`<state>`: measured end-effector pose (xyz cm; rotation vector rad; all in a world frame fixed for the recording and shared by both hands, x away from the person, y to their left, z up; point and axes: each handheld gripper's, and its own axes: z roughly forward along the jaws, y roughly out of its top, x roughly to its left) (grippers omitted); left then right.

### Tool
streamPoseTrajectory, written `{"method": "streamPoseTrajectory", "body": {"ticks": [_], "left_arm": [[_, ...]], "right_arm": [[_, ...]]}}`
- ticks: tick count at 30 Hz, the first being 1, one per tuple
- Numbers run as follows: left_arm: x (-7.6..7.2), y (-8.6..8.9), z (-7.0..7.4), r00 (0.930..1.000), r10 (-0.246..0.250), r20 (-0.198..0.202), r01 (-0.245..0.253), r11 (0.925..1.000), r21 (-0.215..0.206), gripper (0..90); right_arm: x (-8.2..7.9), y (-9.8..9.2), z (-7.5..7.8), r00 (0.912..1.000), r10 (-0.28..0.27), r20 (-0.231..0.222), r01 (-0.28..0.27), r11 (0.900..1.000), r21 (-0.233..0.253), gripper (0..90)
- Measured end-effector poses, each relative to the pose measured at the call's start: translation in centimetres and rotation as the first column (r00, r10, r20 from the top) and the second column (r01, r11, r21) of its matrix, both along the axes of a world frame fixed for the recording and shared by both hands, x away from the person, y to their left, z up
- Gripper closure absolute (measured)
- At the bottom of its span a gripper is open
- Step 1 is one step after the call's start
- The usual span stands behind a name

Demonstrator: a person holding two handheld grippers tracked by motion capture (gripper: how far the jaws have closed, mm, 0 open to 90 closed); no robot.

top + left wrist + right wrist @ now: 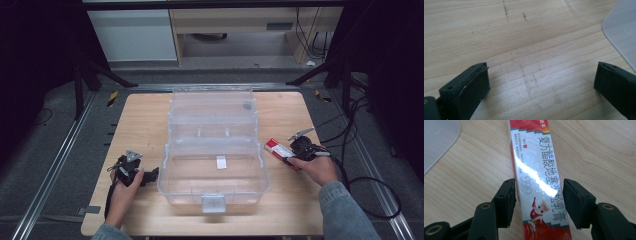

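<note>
Right gripper (537,202) low over the red-and-white ointment box (537,170), fingers (505,200) part-open and straddling it near its lower end; left pad looks close against the box edge, right pad stands just off it. Not yet clamped. Box lies flat on the wooden surface (145,120), just right of the clear plastic storage case (214,150), which stands open with its tray tiers stepped back.

Left gripper (541,82) rests on the surface just left of the case, fingers wide, nothing between them.

Step in hand, by my reading: pinch the box across its narrow width.
- Centre the box between both pads before closing, or it will skew.
- Glossy carton, so firm, even closure.
- Grip lies off-centre along its length; expect the far end to droop on lifting.
- Lift straight up to clear the case rim.
</note>
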<state>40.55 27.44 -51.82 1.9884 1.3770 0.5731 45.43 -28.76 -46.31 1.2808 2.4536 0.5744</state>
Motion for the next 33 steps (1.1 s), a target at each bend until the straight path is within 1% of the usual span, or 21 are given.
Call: {"method": "streamPoseTrajectory", "body": {"ticks": [1, 3, 6, 8, 9, 11, 12, 14, 15, 18, 19, 20, 21, 22, 23, 25, 27, 28, 30, 33], "left_arm": [[0.0, 0.0, 0.0, 1.0, 0.0, 0.0, 0.0, 1.0, 0.0, 0.0], [0.0, 0.0, 0.0, 1.0, 0.0, 0.0, 0.0, 1.0, 0.0, 0.0], [0.0, 0.0, 0.0, 1.0, -0.001, 0.001, 0.001, 1.0, -0.001, 0.0], [0.0, 0.0, 0.0, 1.0, -0.001, 0.001, 0.001, 1.0, 0.0, 0.0], [0.0, 0.0, 0.0, 1.0, -0.001, 0.0, 0.001, 1.0, 0.0, 0.0], [0.0, 0.0, 0.0, 1.0, -0.001, 0.0, 0.001, 1.0, 0.0, 0.0], [0.0, 0.0, 0.0, 1.0, -0.001, 0.001, 0.001, 1.0, 0.0, 0.0], [0.0, 0.0, 0.0, 1.0, -0.001, 0.0, 0.001, 1.0, 0.0, 0.0], [0.0, 0.0, 0.0, 1.0, -0.001, 0.0, 0.001, 1.0, 0.0, 0.0], [0.0, 0.0, 0.0, 1.0, -0.001, 0.0, 0.001, 1.0, 0.0, 0.0], [0.0, 0.0, 0.0, 1.0, -0.001, 0.001, 0.001, 1.0, 0.0, 0.0], [0.0, 0.0, 0.0, 1.0, -0.001, 0.001, 0.001, 1.0, 0.0, 0.0], [0.0, 0.0, 0.0, 1.0, -0.001, 0.001, 0.001, 1.0, -0.001, 0.0], [0.0, 0.0, 0.0, 1.0, 0.0, 0.001, 0.0, 1.0, -0.001, 0.0], [0.1, 0.0, 0.0, 1.0, -0.001, 0.001, 0.001, 1.0, 0.0, 0.0], [0.1, 0.0, 0.0, 1.0, -0.001, 0.001, 0.001, 1.0, 0.0, 0.0], [0.1, -0.1, 0.0, 1.0, 0.0, 0.001, 0.0, 1.0, 0.0, 0.0], [0.1, -0.1, 0.0, 1.0, -0.001, 0.001, 0.001, 1.0, 0.0, 0.0], [0.1, 0.0, 0.0, 1.0, -0.001, 0.001, 0.001, 1.0, 0.0, 0.0], [0.1, 0.0, 0.0, 1.0, -0.001, 0.001, 0.001, 1.0, 0.0, 0.0]], "right_arm": [[-0.5, 0.2, 0.2, 1.0, 0.007, -0.006, -0.007, 1.0, 0.008, 44.7], [-1.2, 0.6, 0.3, 0.9999, 0.012, -0.004, -0.012, 1.0, 0.008, 44.2], [-2.0, 1.2, 0.3, 0.9993, 0.038, -0.004, -0.038, 0.999, -0.013, 44.4], [-2.1, 1.3, 0.3, 0.9993, 0.037, -0.005, -0.037, 0.999, -0.021, 45.6], [-2.3, 1.4, 0.3, 0.9992, 0.04, 0.004, -0.04, 0.999, -0.032, 48.2], [-2.3, 1.4, 0.2, 0.9993, 0.038, 0.006, -0.037, 0.999, -0.033, 48.7], [-2.3, 1.3, 0.2, 0.9994, 0.034, 0.012, -0.033, 0.999, -0.036, 50.6], [-2.3, 1.2, 0.3, 0.9995, 0.031, 0.01, -0.03, 0.999, -0.035, 50.6], [-2.4, 1.0, 0.3, 0.9998, 0.015, 0.01, -0.015, 0.999, -0.035, 50.6], [-2.8, 0.7, 0.3, 0.9999, 0.002, 0.012, -0.002, 0.999, -0.041, 50.7], [-3.3, 0.3, 0.3, 0.9998, -0.016, 0.011, 0.017, 0.999, -0.04, 50.6], [-3.3, 0.3, 0.3, 0.9998, -0.016, 0.011, 0.017, 0.999, -0.04, 50.6], [-4.0, 0.1, 0.3, 0.9993, -0.037, 0.01, 0.037, 0.999, -0.038, 50.6], [-4.0, 0.1, 0.3, 0.9993, -0.037, 0.01, 0.037, 0.999, -0.038, 50.6], [-4.8, 0.1, 0.3, 0.9988, -0.048, 0.005, 0.048, 0.998, -0.038, 50.6], [-5.5, 0.3, 0.4, 0.9984, -0.056, 0.003, 0.056, 0.998, -0.03, 50.2], [-6.1, 0.9, 0.6, 0.9991, -0.041, 0.009, 0.041, 0.999, -0.012, 45.8], [-6.3, 1.3, 0.8, 0.9992, -0.035, 0.016, 0.035, 0.999, -0.011, 43.7], [-6.6, 1.7, 1.1, 0.9996, -0.018, 0.023, 0.018, 1.0, 0.001, 43.6], [-7.0, 2.0, 1.4, 0.9999, 0.002, 0.013, -0.002, 1.0, 0.02, 43.5]]}}
